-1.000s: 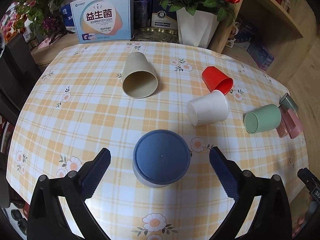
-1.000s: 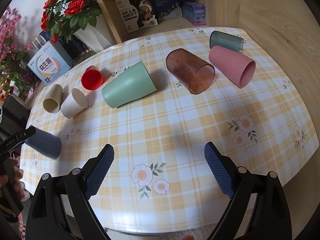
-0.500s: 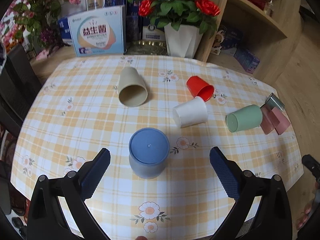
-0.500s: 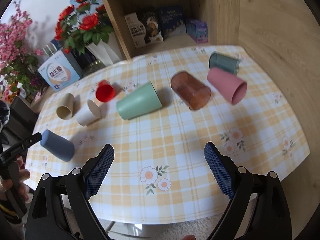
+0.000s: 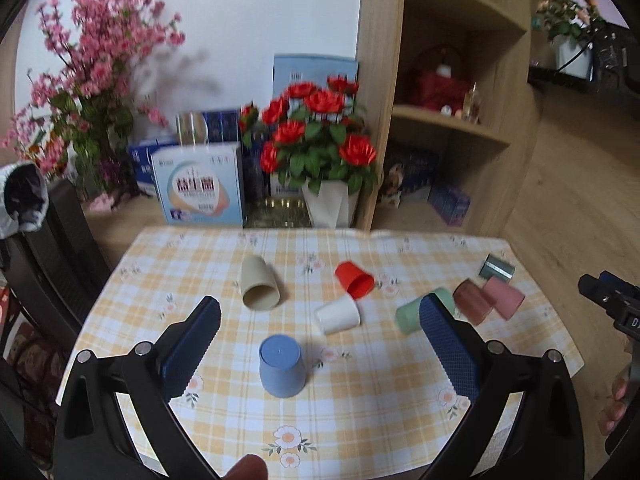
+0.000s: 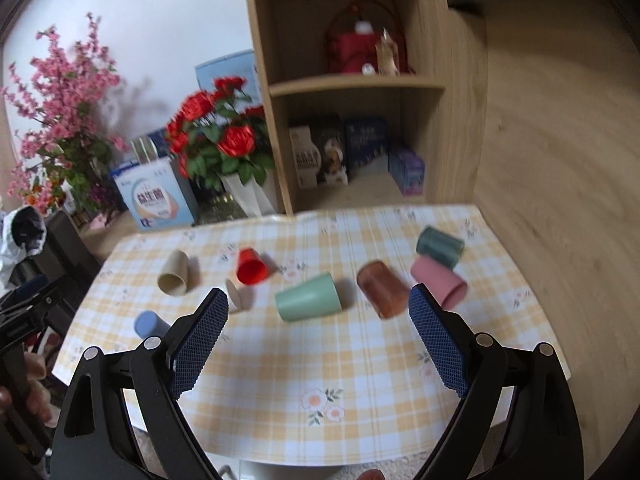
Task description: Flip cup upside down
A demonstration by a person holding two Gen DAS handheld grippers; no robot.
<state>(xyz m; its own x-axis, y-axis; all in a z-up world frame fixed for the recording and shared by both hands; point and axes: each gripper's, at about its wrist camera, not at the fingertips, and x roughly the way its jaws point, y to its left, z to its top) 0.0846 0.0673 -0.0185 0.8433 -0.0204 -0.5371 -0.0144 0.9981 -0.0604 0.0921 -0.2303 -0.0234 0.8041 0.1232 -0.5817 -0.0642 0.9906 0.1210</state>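
A blue cup [image 5: 281, 369] stands upside down on the checked tablecloth [image 5: 380, 408], near the table's front left; it also shows in the right wrist view [image 6: 149, 323]. My left gripper [image 5: 320, 344] is open and empty, well back from and above the blue cup. My right gripper [image 6: 316, 340] is open and empty, back from the table. Several cups lie on their sides: beige [image 5: 259, 289], red [image 5: 354, 280], white [image 5: 338, 314], green [image 6: 309, 297], brown [image 6: 380, 289], pink [image 6: 439, 282], grey-green [image 6: 439, 246].
A vase of red roses [image 5: 326, 200], boxes [image 5: 199, 189] and pink blossoms [image 5: 80, 92] stand behind the table. A wooden shelf unit [image 6: 360, 92] rises at the back right. A dark chair [image 5: 52, 248] is at the table's left.
Both grippers have pulled back and up from the table, so the cups look smaller and farther. The blue cup stays upside down where it stood.
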